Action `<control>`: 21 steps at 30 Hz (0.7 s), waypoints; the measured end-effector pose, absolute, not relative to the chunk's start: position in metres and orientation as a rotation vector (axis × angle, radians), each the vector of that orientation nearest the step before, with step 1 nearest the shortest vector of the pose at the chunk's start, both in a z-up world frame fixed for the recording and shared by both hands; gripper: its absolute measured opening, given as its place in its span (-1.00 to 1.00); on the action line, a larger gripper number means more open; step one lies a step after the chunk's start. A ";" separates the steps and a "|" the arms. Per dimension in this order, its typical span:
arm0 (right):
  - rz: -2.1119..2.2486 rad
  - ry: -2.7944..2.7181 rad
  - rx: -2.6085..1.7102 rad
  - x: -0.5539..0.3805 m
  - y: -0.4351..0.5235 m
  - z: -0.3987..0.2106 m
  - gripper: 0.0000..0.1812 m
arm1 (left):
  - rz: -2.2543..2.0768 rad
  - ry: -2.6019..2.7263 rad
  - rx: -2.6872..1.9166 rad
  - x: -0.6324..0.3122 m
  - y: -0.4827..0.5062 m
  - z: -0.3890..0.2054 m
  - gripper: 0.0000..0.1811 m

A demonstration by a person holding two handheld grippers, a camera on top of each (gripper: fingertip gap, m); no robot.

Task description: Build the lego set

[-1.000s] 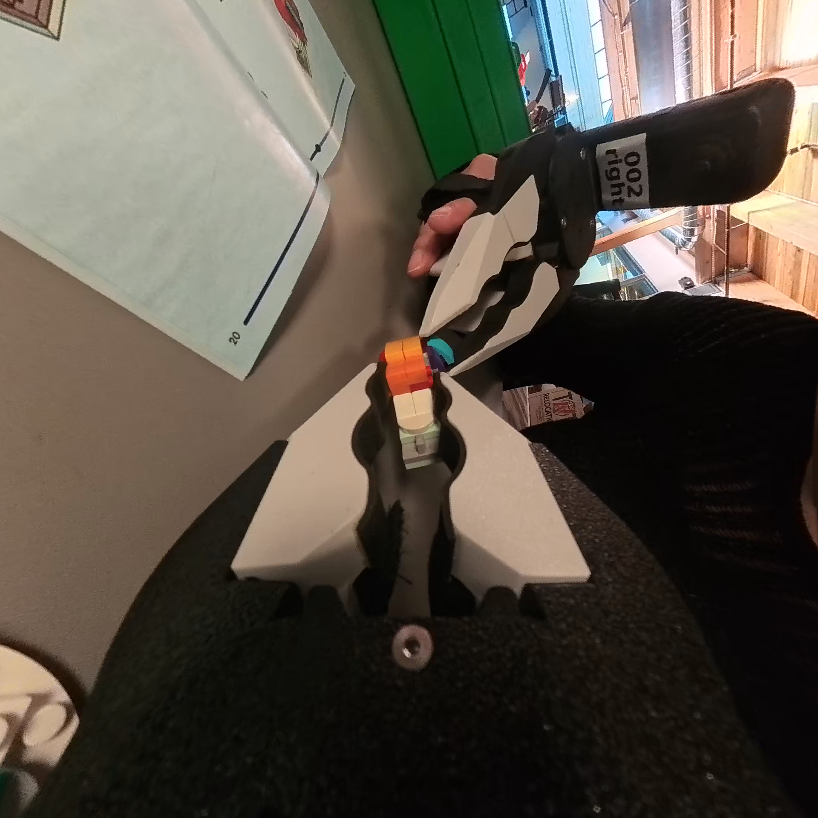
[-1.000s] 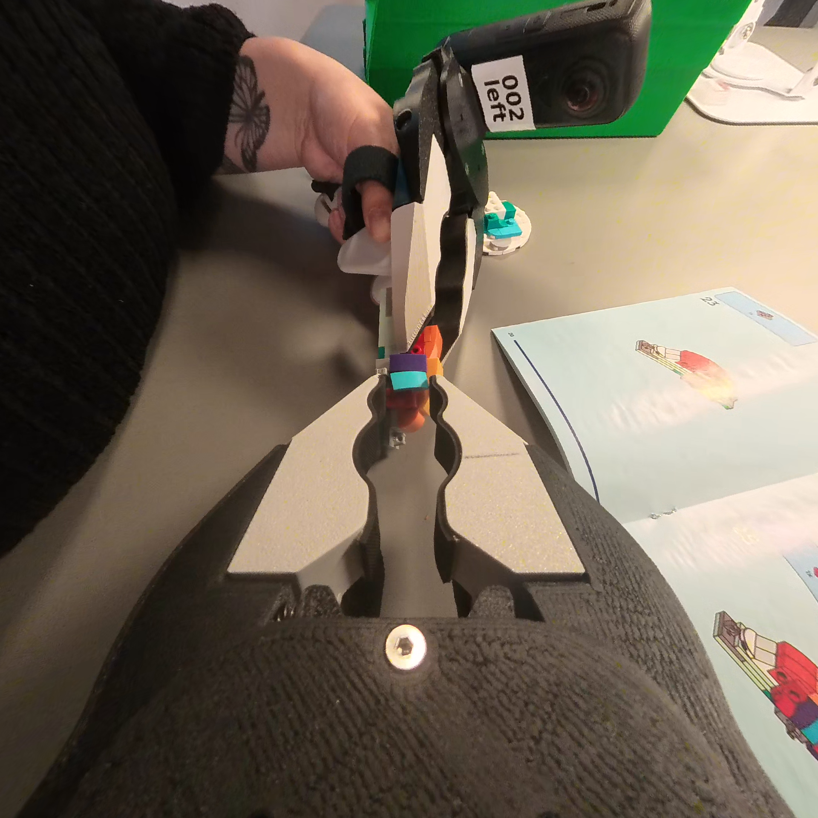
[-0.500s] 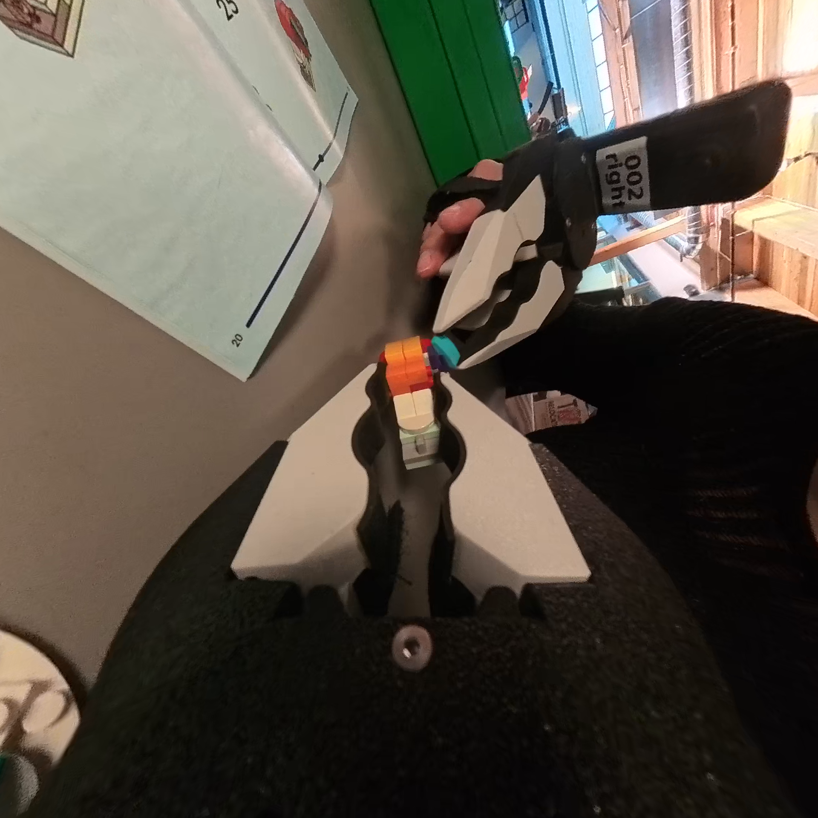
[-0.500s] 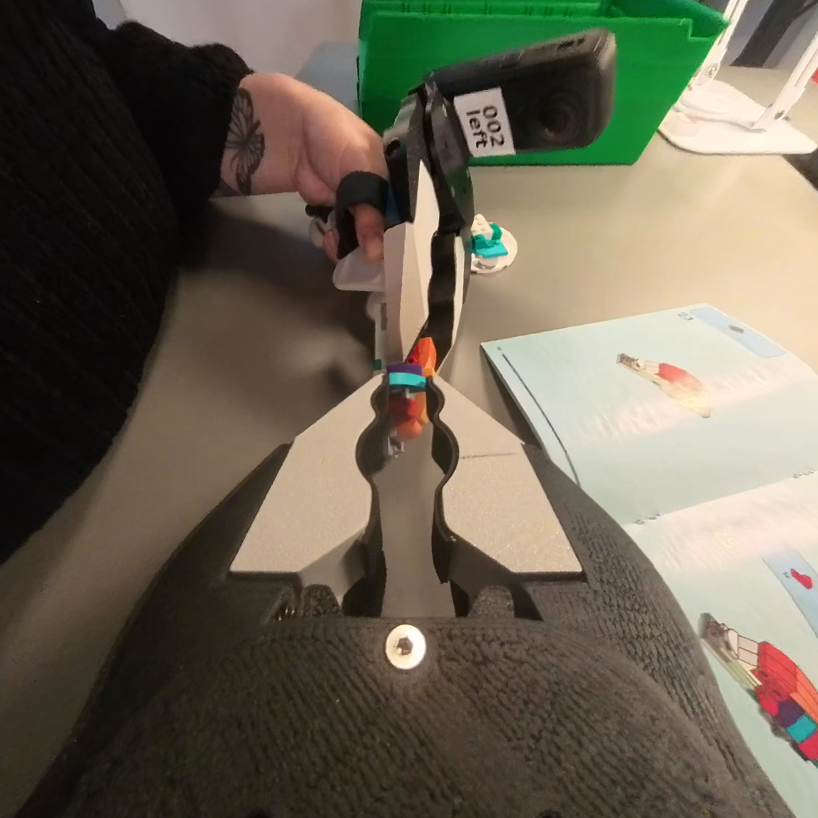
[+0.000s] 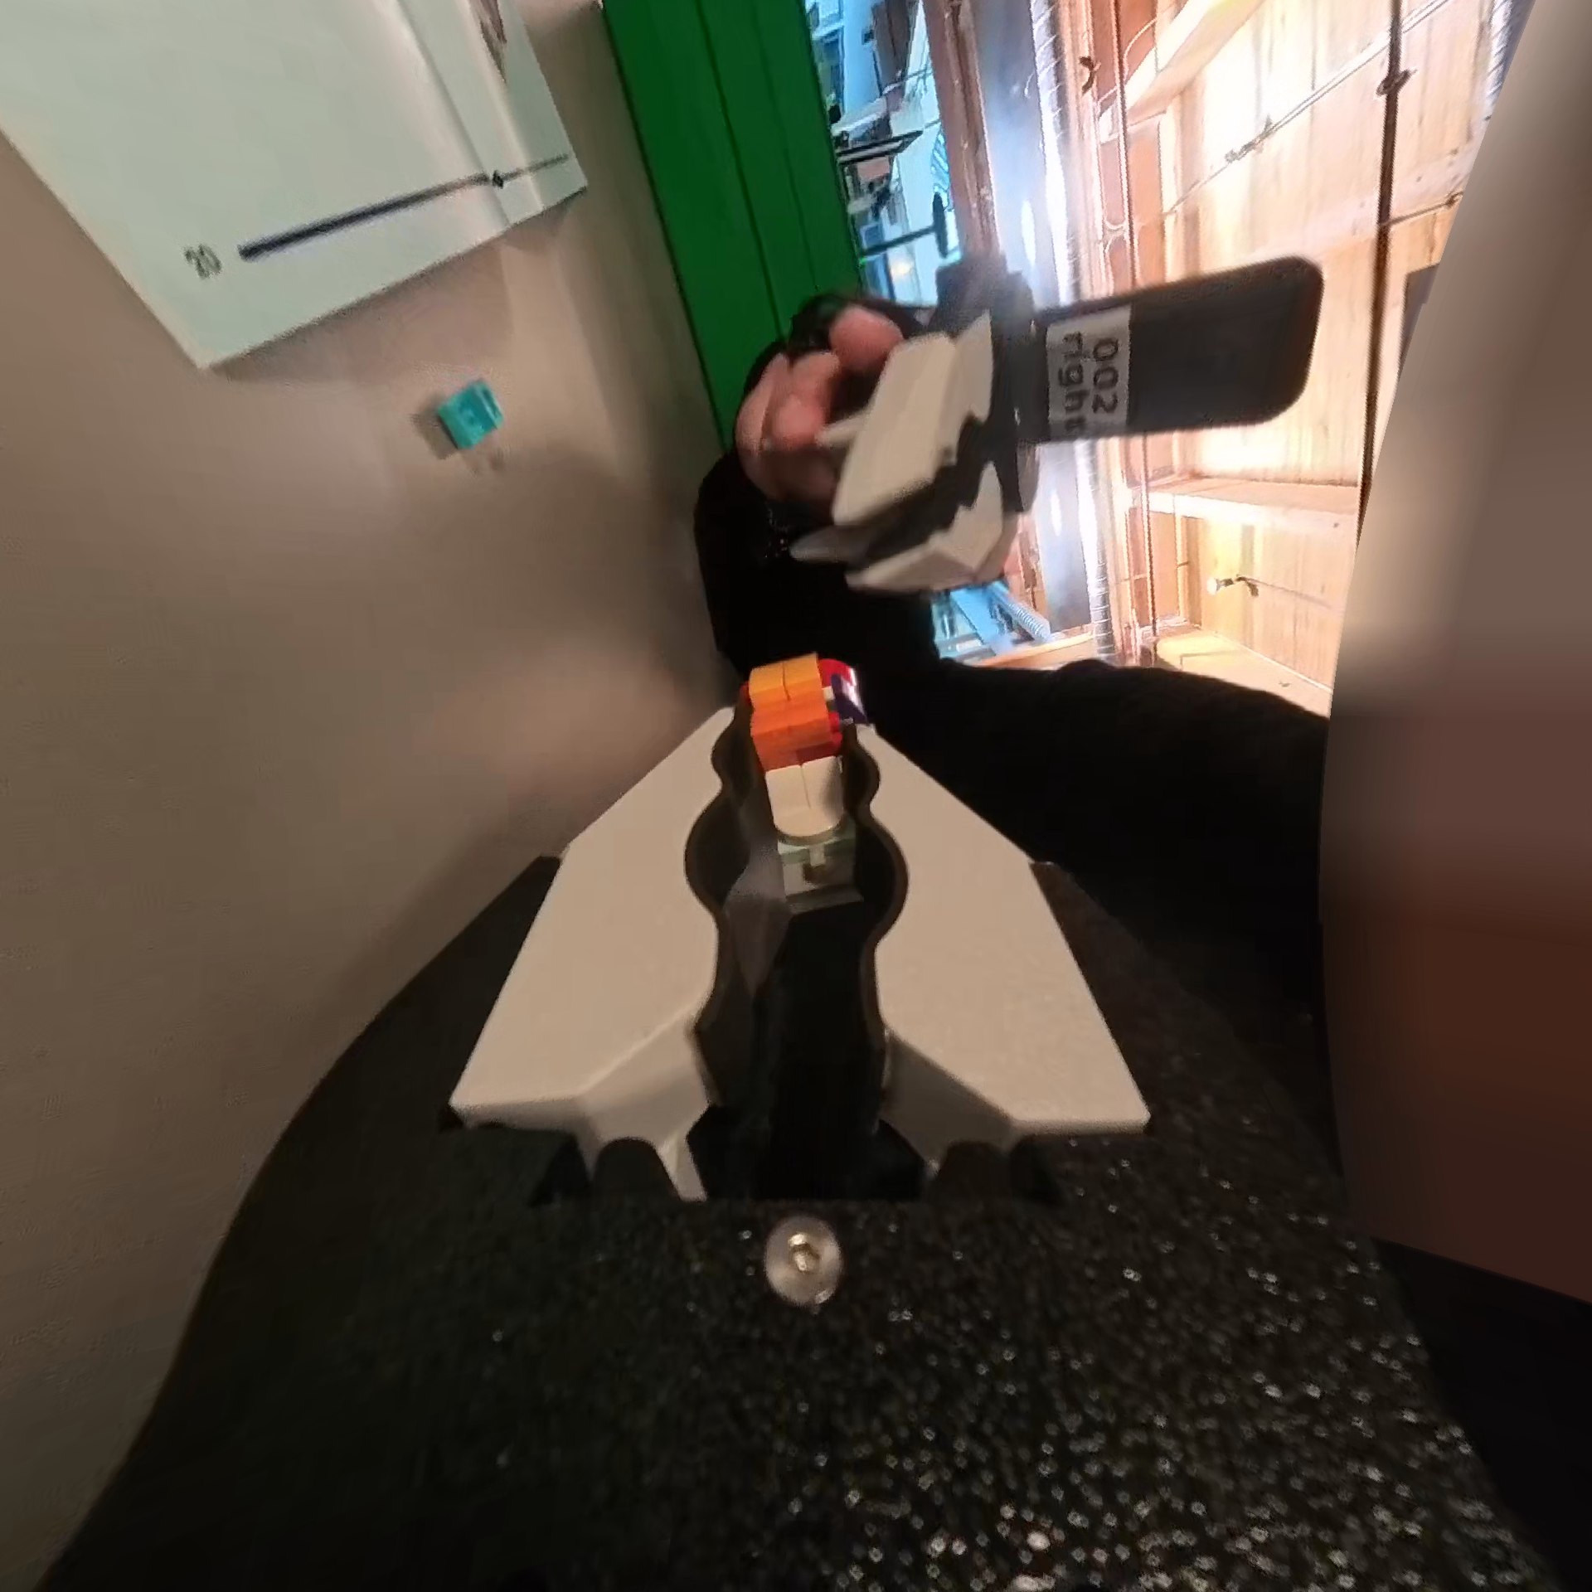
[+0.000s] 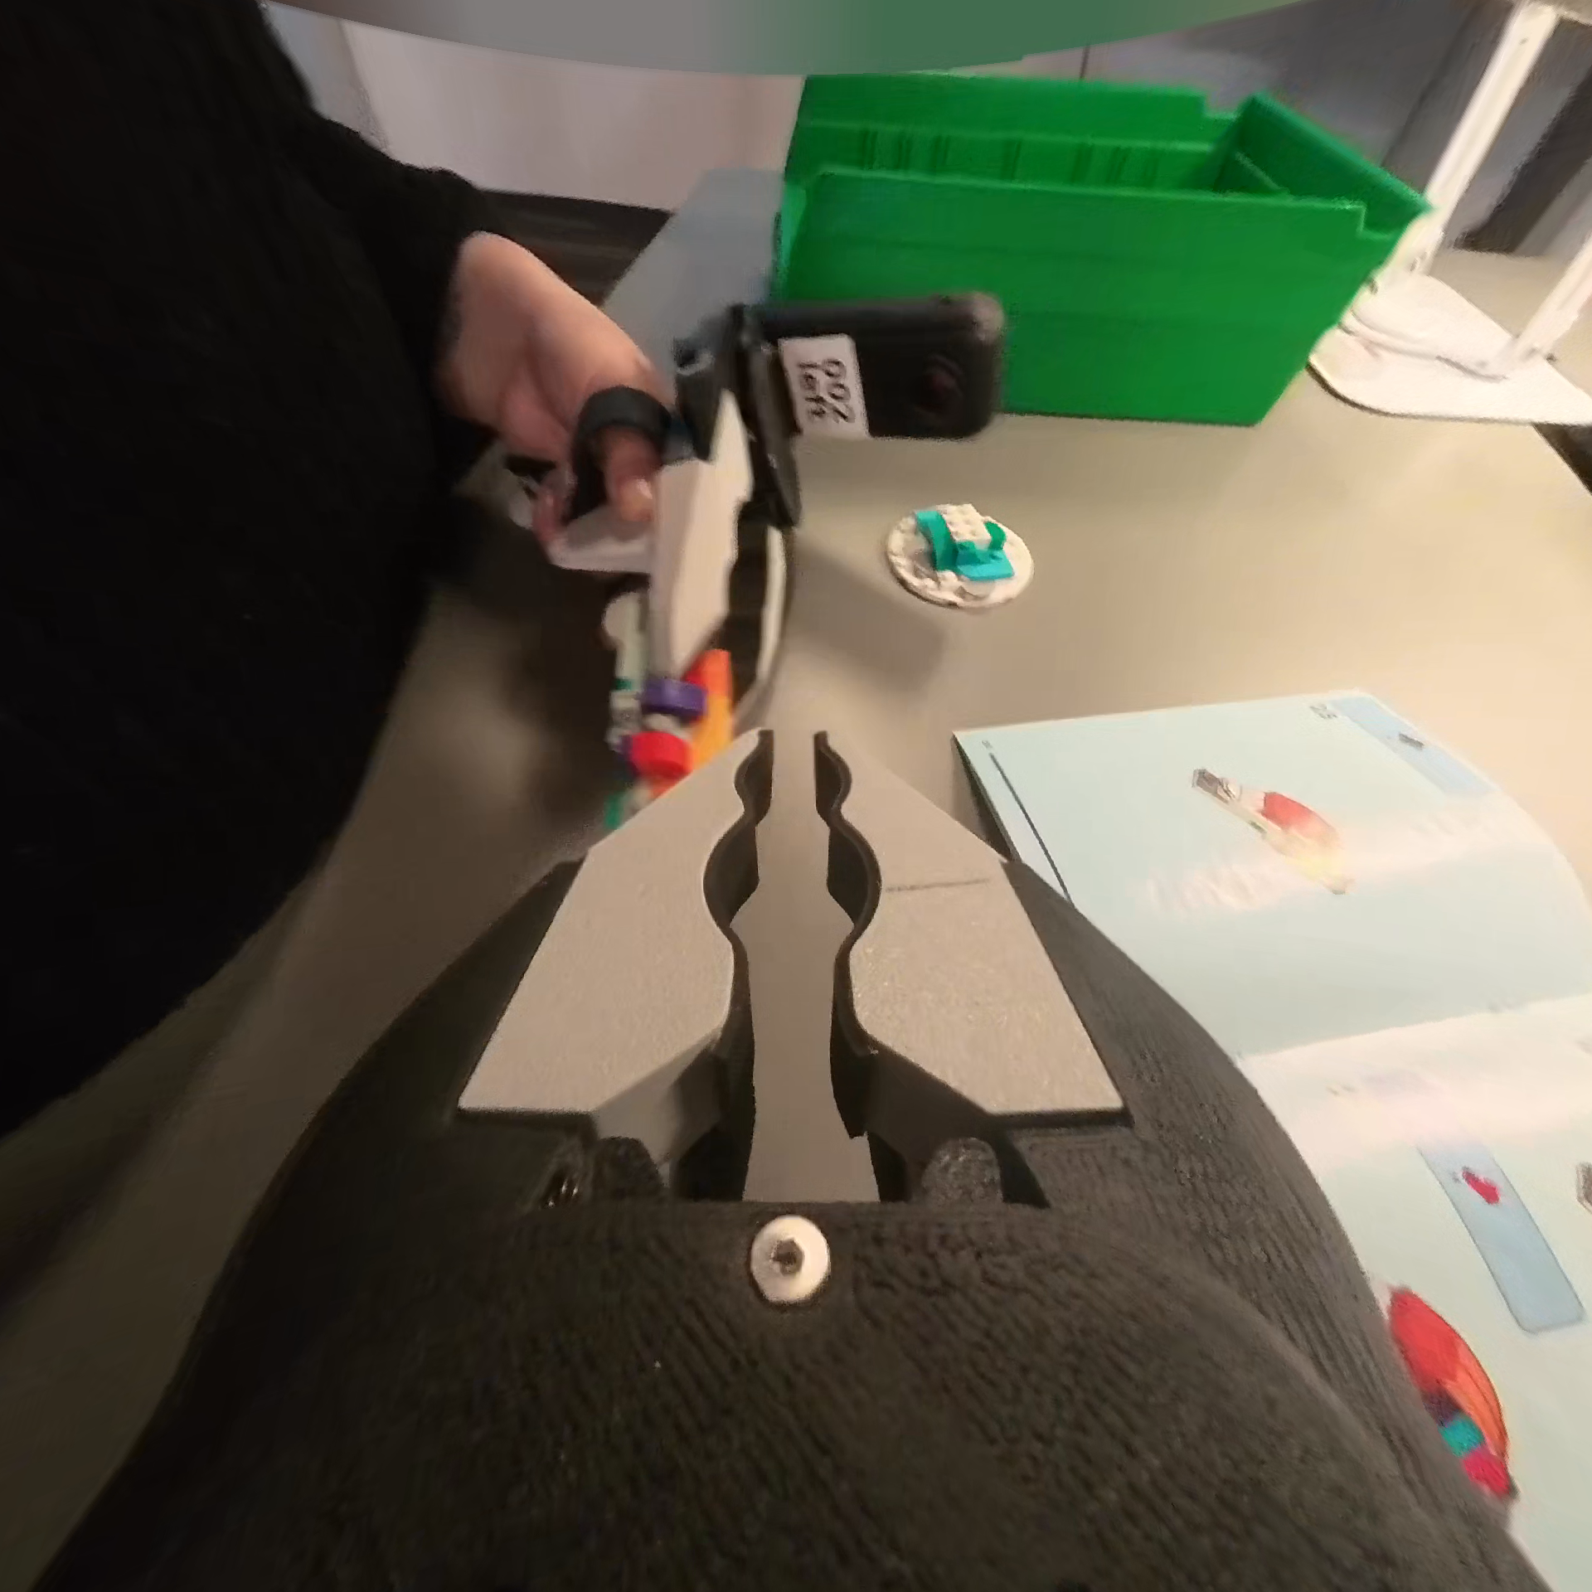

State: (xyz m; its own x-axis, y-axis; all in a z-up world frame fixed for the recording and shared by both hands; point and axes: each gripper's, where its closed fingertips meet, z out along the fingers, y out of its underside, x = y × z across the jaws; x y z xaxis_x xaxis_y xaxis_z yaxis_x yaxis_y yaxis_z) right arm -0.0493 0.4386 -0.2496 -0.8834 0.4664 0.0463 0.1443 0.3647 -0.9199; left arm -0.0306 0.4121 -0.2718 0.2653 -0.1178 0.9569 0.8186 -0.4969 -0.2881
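Observation:
My left gripper (image 5: 797, 719) is shut on a small lego build (image 5: 797, 732) of orange, white, pale green, red and purple bricks, held above the table. The same build (image 6: 668, 732) shows in the right wrist view under the left gripper (image 6: 715, 689). My right gripper (image 6: 792, 739) is closed to a narrow slit with nothing between its jaws, just right of the build and apart from it. It also shows in the left wrist view (image 5: 810, 538), raised beyond the build. A loose teal brick (image 5: 468, 414) is by the booklet corner, blurred.
An open instruction booklet (image 6: 1249, 861) lies to the right on the grey table (image 6: 1163, 560). A round white plate (image 6: 913, 569) with teal and white pieces sits behind it. A green bin (image 6: 1034, 258) stands at the back. A person's black sleeve (image 6: 172, 517) fills the left. The tips of one gripper are about 4 cm away from the tips of the other. Both grippers' tips are roughly 15 cm from the round white plate (image 6: 913, 569).
The right gripper came off the build, moved up and away, and closed further. The teal brick that sat at its tips on the build is now loose near the booklet. The left gripper still holds the build.

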 end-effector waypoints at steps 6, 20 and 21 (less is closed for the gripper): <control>1.217 -2.380 -0.835 -0.080 0.469 -0.296 -0.84 | -1.264 -0.686 -1.726 -0.040 0.398 -0.282 -0.80; 1.164 -2.527 -0.745 -0.091 0.454 -0.318 -0.93 | -1.292 -0.677 -1.702 -0.040 0.397 -0.279 -0.80; 1.134 -2.522 -0.711 -0.091 0.455 -0.318 -0.93 | -1.292 -0.676 -1.700 -0.040 0.396 -0.279 -0.80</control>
State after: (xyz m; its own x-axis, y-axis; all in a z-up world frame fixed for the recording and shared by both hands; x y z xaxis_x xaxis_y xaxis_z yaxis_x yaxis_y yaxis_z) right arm -0.0913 0.4547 -0.3176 -0.8378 0.5431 0.0556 0.3189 0.5696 -0.7575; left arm -0.0398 0.3964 -0.2788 0.3136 -0.0814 0.9461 0.8236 -0.4725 -0.3136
